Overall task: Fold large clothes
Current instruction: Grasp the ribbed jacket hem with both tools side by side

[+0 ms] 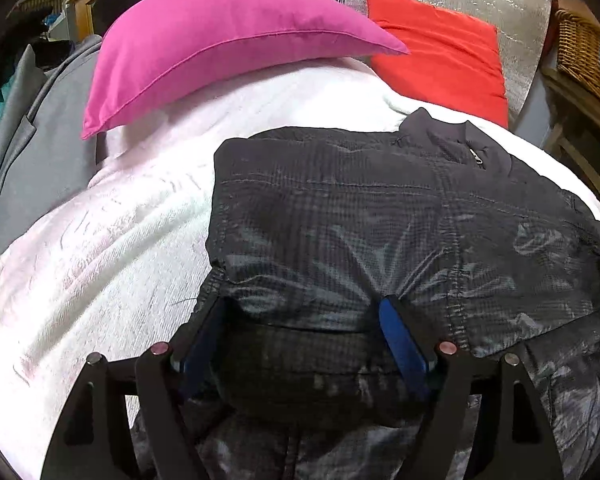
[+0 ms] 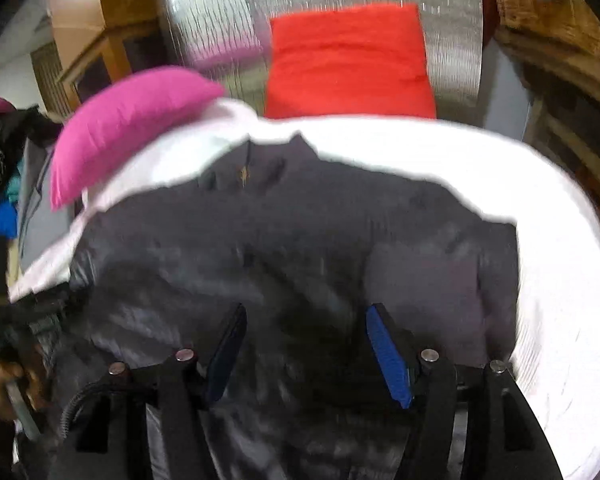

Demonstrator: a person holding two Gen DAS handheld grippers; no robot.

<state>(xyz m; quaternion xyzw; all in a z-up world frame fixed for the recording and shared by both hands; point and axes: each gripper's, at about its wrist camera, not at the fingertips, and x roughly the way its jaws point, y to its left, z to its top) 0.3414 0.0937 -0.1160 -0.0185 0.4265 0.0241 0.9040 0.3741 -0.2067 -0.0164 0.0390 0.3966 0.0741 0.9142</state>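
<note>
The dark jacket (image 1: pixel 380 216) lies spread on the white bedcover (image 1: pixel 100 248), collar and zip at the far end toward the red cushion (image 1: pixel 440 52), hem end nearest both cameras — so its long axis runs away from the person, roughly along the line both tools point. The left gripper (image 1: pixel 300 332) is at the near left part of the jacket: its jaws stand wide, one blue pad at each side of a raised bulge of quilted fabric, and the right-hand pad seems to touch the cloth where creases gather; whether it pinches cannot be told, and it reads as straddling rather than gripping. The right gripper (image 2: pixel 304 344) hangs over the near middle of the jacket with jaws apart and dark fabric beneath and between them; this view is smeared, so contact is uncertain, though nothing looks clamped.

Each tool is already at the hem end, the left nearer the jacket's left edge, which shows cleanly against the bedcover. Judged from this, the coming fold would carry the near end toward the collar. Open bedcover lies to the left and beyond the collar; the pink cushion (image 1: pixel 220 44) sits at the far left, apart from the jacket, and grey clothing (image 1: pixel 32 152) lies at the bed's left side — neither crowds the fold
</note>
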